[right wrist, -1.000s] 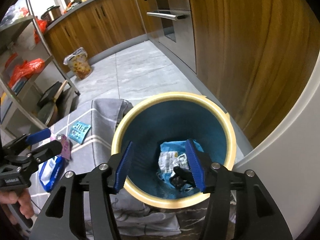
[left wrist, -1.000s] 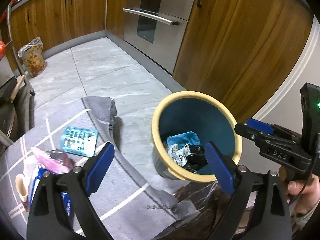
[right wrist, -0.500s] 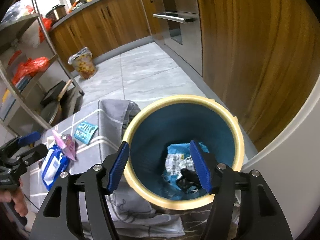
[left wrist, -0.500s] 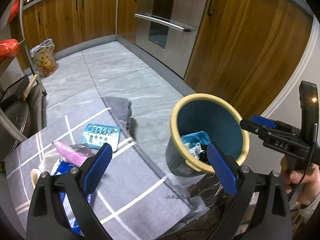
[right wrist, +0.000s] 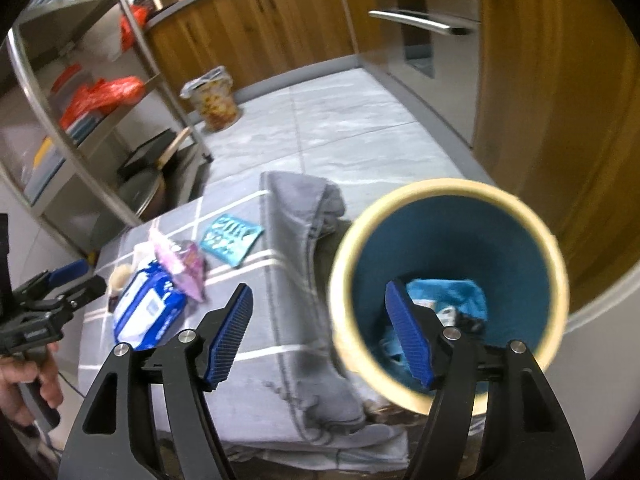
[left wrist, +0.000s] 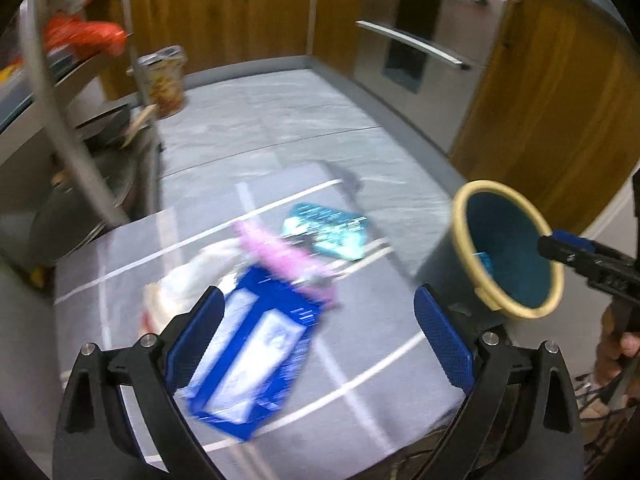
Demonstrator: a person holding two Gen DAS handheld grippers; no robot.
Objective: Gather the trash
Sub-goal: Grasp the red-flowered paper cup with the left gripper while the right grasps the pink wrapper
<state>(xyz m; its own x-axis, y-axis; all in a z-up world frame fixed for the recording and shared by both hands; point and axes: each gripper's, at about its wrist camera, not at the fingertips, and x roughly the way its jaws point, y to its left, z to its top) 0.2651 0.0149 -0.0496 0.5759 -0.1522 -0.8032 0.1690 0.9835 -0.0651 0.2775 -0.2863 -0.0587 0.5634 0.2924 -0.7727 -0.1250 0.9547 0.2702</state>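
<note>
A teal bin with a cream rim (left wrist: 464, 236) (right wrist: 348, 248) stands at the right end of a grey cloth (left wrist: 132, 256) (right wrist: 288, 240) and holds blue and black wrappers (right wrist: 452, 300). On the cloth lie a blue-and-white packet (left wrist: 256, 364) (right wrist: 148, 308), a pink wrapper (left wrist: 284, 256) (right wrist: 176, 260), a teal blister pack (left wrist: 328, 228) (right wrist: 232, 236) and something white (left wrist: 180, 288). My left gripper (left wrist: 320, 340) is open above the blue packet. My right gripper (right wrist: 320, 332) is open, its right finger over the bin's mouth.
A metal shelf rack (right wrist: 100, 120) with pans and an orange bag (right wrist: 104, 94) stands at the left. A patterned bag (right wrist: 214, 100) sits on the tiled floor by wooden cabinets (right wrist: 280, 24). An oven (left wrist: 424, 40) is at the back right.
My left gripper has swung left from the bin to above the blue packet. My right gripper has drawn back and left from the bin and opened wider.
</note>
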